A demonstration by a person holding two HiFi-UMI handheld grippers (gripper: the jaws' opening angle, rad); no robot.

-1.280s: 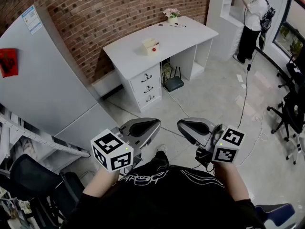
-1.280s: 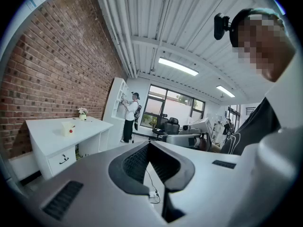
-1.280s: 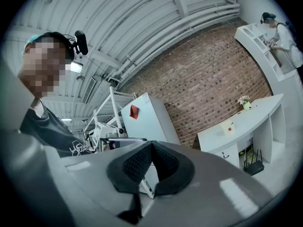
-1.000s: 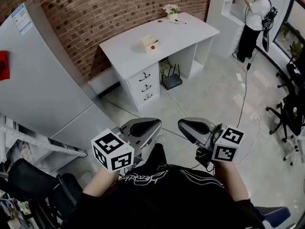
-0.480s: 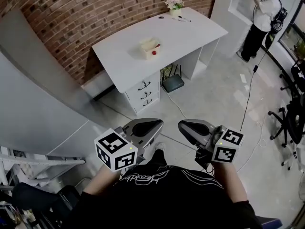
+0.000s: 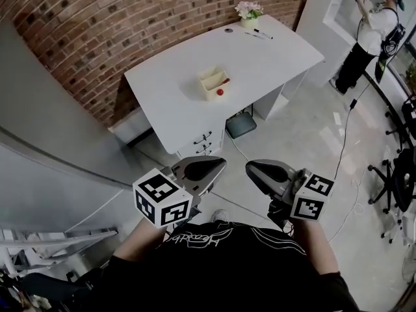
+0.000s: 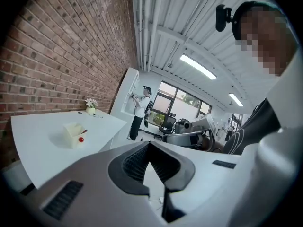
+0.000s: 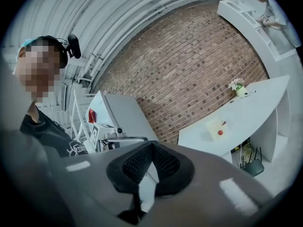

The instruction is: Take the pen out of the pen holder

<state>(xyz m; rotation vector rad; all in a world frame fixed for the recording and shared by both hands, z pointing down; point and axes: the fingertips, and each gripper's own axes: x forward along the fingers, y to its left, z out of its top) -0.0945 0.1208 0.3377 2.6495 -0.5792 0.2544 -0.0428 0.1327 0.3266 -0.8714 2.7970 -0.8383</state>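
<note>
A cream pen holder (image 6: 212,82) stands near the middle of the white desk (image 6: 175,103), with a red-tipped pen (image 6: 220,91) in it. The left gripper view shows the holder (image 7: 73,135) far off at left, and in the right gripper view the holder (image 8: 215,126) is far off at right. Both grippers are held close to the person's chest, well short of the desk. My left gripper (image 6: 209,168) is shut and empty. Facing it tip to tip, my right gripper (image 6: 262,172) is also shut and empty.
A small flower pot (image 6: 249,13) and a black marker (image 6: 262,34) lie at the desk's far end. Drawers (image 6: 202,139) and a dark box (image 6: 240,125) sit under it. A brick wall backs the desk. A person (image 6: 374,31) works at the far right, beside office chairs (image 6: 396,174).
The person has walked toward the desk, which now looks larger and nearer in the head view. Both grippers stay shut in front of the chest.
</note>
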